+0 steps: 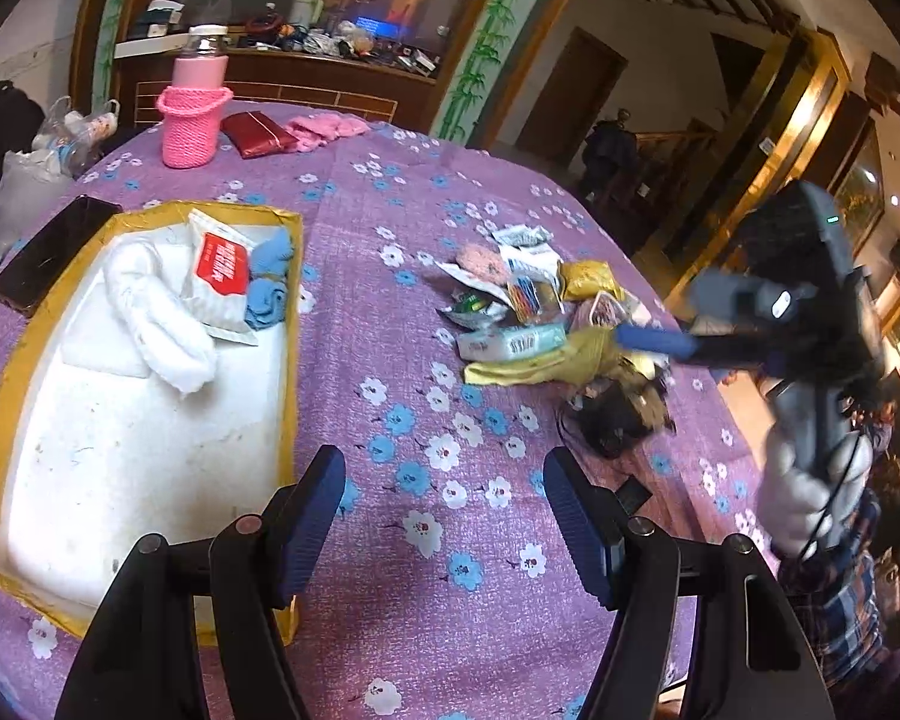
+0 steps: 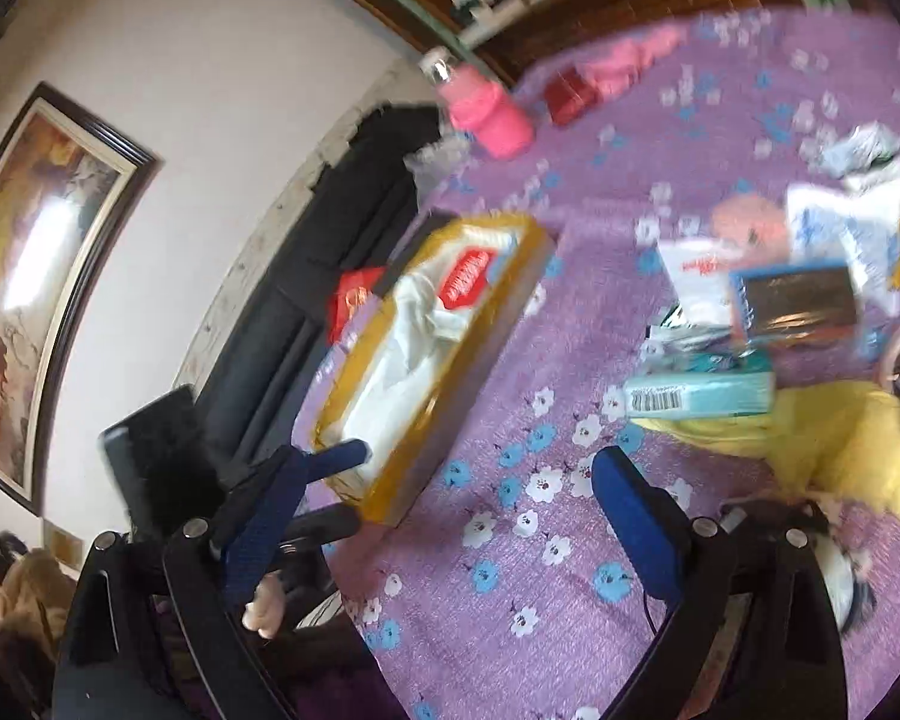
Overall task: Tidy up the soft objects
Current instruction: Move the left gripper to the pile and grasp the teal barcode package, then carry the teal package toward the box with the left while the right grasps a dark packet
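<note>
Purple flowered cloth covers the worktop beneath the left claw, gaping and empty. Only the right claw's blurred view, likewise open and empty, shows a framed painting.

Matt purple floral cloth covers the desk; the tray has glossy yellow taped walls; the towel is fluffy white terry; the pink holder is knitted.

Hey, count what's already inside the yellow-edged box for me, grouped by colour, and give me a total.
White cloth: 1
White packet with red label: 1
Blue cloths: 2
Total in the box: 4
</note>
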Tool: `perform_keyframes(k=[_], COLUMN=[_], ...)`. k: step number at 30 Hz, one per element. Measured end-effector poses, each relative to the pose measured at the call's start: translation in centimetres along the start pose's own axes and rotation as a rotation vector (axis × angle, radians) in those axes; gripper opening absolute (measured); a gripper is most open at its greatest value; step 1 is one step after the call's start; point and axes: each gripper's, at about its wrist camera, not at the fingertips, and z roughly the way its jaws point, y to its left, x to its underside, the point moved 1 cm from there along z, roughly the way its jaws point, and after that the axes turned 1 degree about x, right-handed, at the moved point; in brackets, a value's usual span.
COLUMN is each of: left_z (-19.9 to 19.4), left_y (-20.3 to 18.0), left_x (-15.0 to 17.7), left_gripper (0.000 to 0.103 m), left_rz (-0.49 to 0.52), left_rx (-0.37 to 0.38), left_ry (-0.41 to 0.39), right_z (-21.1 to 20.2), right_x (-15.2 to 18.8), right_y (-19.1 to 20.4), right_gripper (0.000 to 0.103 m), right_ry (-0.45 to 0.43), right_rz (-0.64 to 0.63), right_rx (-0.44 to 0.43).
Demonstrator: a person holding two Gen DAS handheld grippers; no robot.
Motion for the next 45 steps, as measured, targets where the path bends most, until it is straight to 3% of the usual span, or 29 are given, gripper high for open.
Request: perform_keyframes(k=[4,8,12,13,15,16,23,27,30,35,37,39,42,45], left_z=[1.0,2.3,5.2,5.9,7.9,8.9,13.1,14.9,15.4,16.0,16.7,17.3,17.0,14.8], left_y=[-0.9,-2.9,-5.8,-6.2,-6.8,-6.9,-8.2,-8.3,-8.1,-8.6,-9.1,-9.4,-9.5,-9.3], left_x=[-0.2,-0.8,-1.5,-1.8,-2.5,-2.9,-4.2,-4.8,-5.5,-5.5,-5.1,-4.8,-5.0,-5.7], left_gripper=[0.072,0.072,0.071,0.064,0.047,0.045,0.045,0.045,0.022,0.023,0.029,0.029,0.017,0.014], left_rz=[0.039,0.131,0.339,0.373,0.411,0.421,0.547,0.569,0.553,0.580,0.616,0.635,0.600,0.526], left_rx=[-0.011,-0.033,-0.080,-0.095,-0.098,-0.097,-0.112,-0.129,-0.117,-0.125,-0.148,-0.176,-0.170,-0.130], left_ry=[0.019,0.014,-0.008,-0.001,0.045,0.070,0.127,0.156,0.171,0.165,0.169,0.171,0.152,0.096], right_z=[-4.5,-8.6,-10.6,-10.6,-10.3,-10.5,-10.6,-10.3,-10.5,-10.4,-10.4,-10.3,-10.3,-10.5], right_x=[0.6,1.0,1.5,1.7,2.3,2.6,3.5,3.6,3.7,3.8,3.8,3.8,3.9,4.1], right_y=[-1.9,-6.3,-11.6,-12.5,-14.4,-15.0,-16.9,-16.9,-16.7,-16.7,-16.7,-16.6,-16.5,-16.6], right_gripper=[0.096,0.096,0.096,0.096,0.096,0.096,0.096,0.096,0.096,0.096,0.096,0.096,0.096,0.096], right_ry=[-0.179,-0.340,-0.441,-0.451,-0.466,-0.469,-0.464,-0.454,-0.456,-0.455,-0.451,-0.444,-0.441,-0.449], right_rz=[0.050,0.154,0.265,0.284,0.320,0.330,0.368,0.381,0.380,0.387,0.387,0.386,0.381,0.382], right_rx=[0.128,0.230,0.295,0.296,0.289,0.284,0.304,0.289,0.288,0.283,0.282,0.283,0.298,0.317])
